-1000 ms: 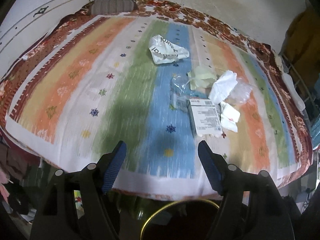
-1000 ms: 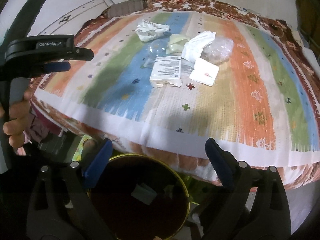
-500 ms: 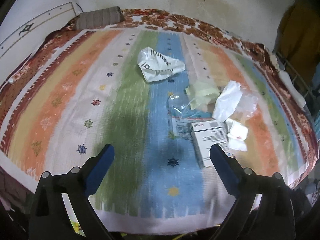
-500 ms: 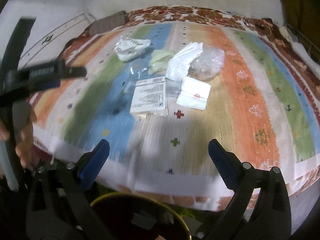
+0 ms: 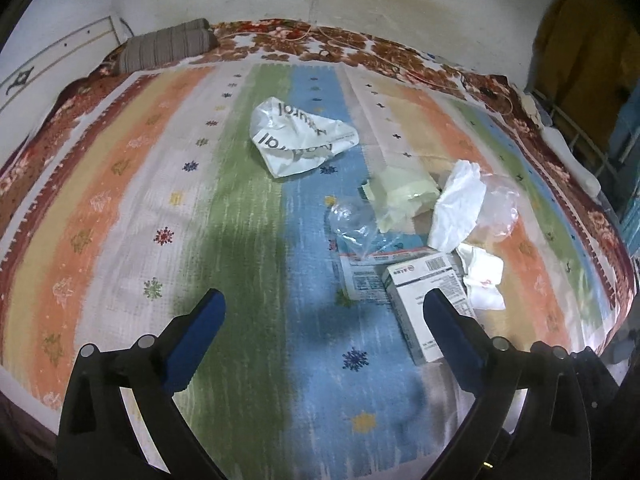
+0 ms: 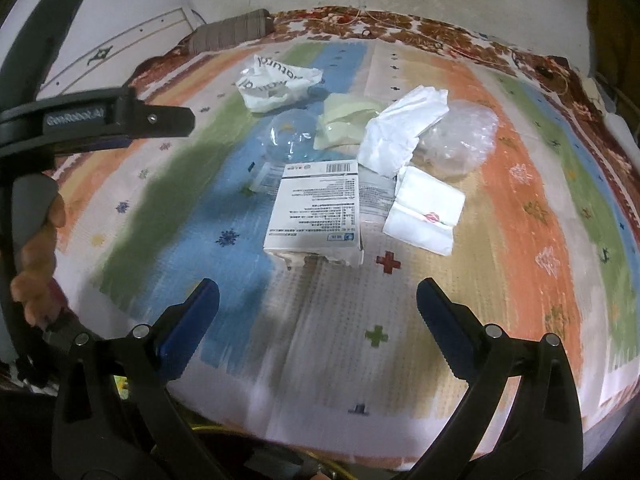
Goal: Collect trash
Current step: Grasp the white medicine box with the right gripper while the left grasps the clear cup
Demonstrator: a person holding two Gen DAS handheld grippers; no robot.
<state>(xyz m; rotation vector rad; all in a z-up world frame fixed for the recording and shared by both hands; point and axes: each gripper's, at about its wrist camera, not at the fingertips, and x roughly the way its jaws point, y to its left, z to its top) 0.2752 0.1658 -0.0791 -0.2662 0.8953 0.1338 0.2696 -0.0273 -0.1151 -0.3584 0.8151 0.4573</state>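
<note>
1. Hovering over the striped bed cover (image 6: pixel 520 128), the right gripper (image 6: pixel 318 308) is standing wide open and empty; the left gripper (image 5: pixel 324 318) has just been opening wide, nothing between its fingers.
2. Lying mid-cover is the trash: a stiff white carton (image 6: pixel 316 208), a crumpled printed bag (image 6: pixel 276 84) beyond it, soft tissue (image 6: pixel 404 132) and a folded napkin (image 6: pixel 426 212) to its right, clear film (image 6: pixel 460 140) past those.
3. Judging handling: the carton is looking light and rigid, so pinching across its short sides is advisable; the film is likely slipping.
</note>
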